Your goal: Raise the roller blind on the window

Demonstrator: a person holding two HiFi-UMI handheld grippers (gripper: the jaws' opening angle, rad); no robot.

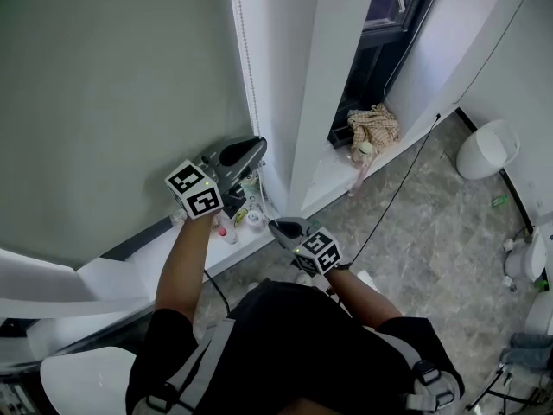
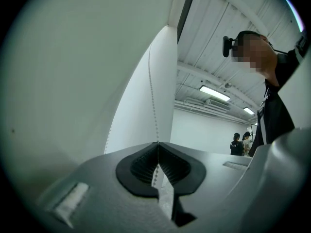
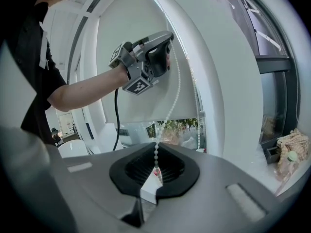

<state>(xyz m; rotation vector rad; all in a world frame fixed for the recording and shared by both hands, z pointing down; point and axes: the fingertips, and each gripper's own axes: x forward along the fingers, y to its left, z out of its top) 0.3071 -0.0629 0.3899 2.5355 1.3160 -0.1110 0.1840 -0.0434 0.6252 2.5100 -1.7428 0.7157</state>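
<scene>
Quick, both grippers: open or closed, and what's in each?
Left gripper: closed on the bead chain.
Right gripper: closed on the same bead chain, lower down.

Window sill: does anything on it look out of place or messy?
Yes. A crumpled checked cloth lies bunched on the window sill by the dark window frame, not folded or hung. Small bottles also stand loose on the sill near the bead chain. Nothing looks spilled.
</scene>
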